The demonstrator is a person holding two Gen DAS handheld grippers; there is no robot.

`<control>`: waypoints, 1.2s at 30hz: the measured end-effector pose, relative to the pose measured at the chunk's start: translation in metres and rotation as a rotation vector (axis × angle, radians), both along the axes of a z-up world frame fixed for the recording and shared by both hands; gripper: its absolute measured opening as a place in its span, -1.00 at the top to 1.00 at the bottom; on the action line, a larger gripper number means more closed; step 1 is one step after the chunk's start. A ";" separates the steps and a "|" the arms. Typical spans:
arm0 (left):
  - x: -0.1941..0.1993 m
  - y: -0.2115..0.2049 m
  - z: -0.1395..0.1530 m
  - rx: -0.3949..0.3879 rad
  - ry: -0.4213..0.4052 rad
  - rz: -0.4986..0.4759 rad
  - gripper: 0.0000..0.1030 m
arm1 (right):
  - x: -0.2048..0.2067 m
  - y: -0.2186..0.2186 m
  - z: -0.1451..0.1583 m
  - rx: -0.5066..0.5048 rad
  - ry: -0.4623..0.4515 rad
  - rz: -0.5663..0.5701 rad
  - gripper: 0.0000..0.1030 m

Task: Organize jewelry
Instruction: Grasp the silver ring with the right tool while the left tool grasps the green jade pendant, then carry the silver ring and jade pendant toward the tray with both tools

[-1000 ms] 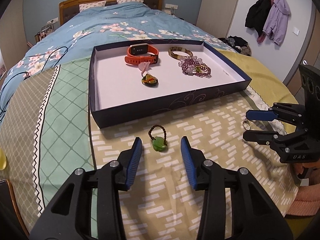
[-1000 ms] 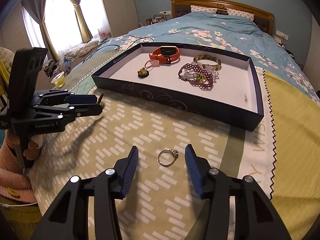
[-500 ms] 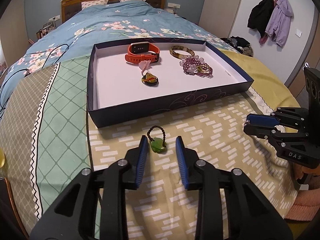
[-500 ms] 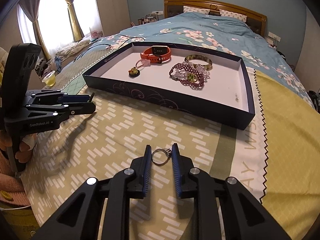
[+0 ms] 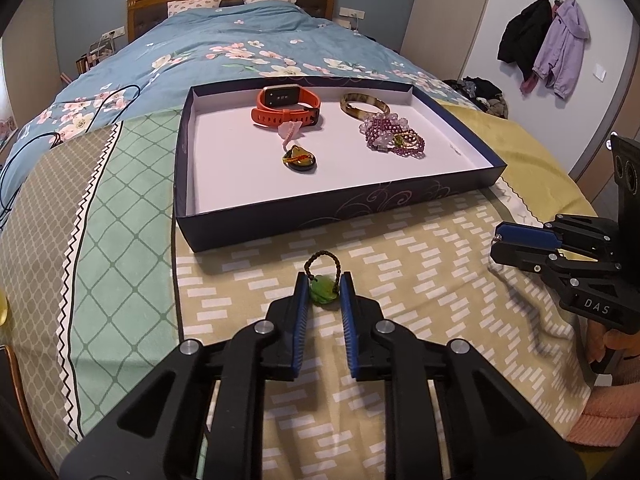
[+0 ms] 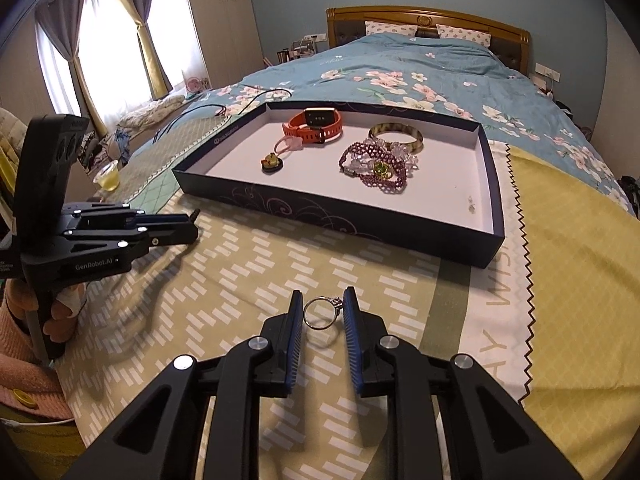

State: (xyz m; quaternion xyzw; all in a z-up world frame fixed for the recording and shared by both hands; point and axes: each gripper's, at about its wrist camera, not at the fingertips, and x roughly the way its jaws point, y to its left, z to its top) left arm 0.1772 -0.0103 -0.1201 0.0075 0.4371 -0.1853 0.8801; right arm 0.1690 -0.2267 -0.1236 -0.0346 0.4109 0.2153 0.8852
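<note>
Left gripper (image 5: 324, 285) now clamped on green pendant (image 5: 323, 293); right gripper (image 6: 322, 307) closed tighter, pinching ring (image 6: 321, 313).

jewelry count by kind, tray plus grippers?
Watch: 1, orange watch
Bangle: 1, tortoiseshell bangle
Beaded bracelets: 1 tangled pile, count unclear
Pendants: 2, dark pendant, green pendant
Ring: 1, ring
Total: 6 pieces
</note>
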 end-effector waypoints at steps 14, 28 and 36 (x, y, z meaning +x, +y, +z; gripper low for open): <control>-0.013 0.000 0.019 -0.023 -0.051 -0.001 0.69 | 0.002 -0.005 0.014 0.061 -0.049 -0.005 0.64; -0.019 -0.006 0.032 -0.022 -0.093 -0.002 0.69 | 0.006 -0.006 0.024 0.103 -0.088 -0.016 0.64; -0.021 -0.006 0.039 -0.031 -0.111 -0.001 0.69 | 0.010 -0.008 0.028 0.120 -0.102 -0.020 0.64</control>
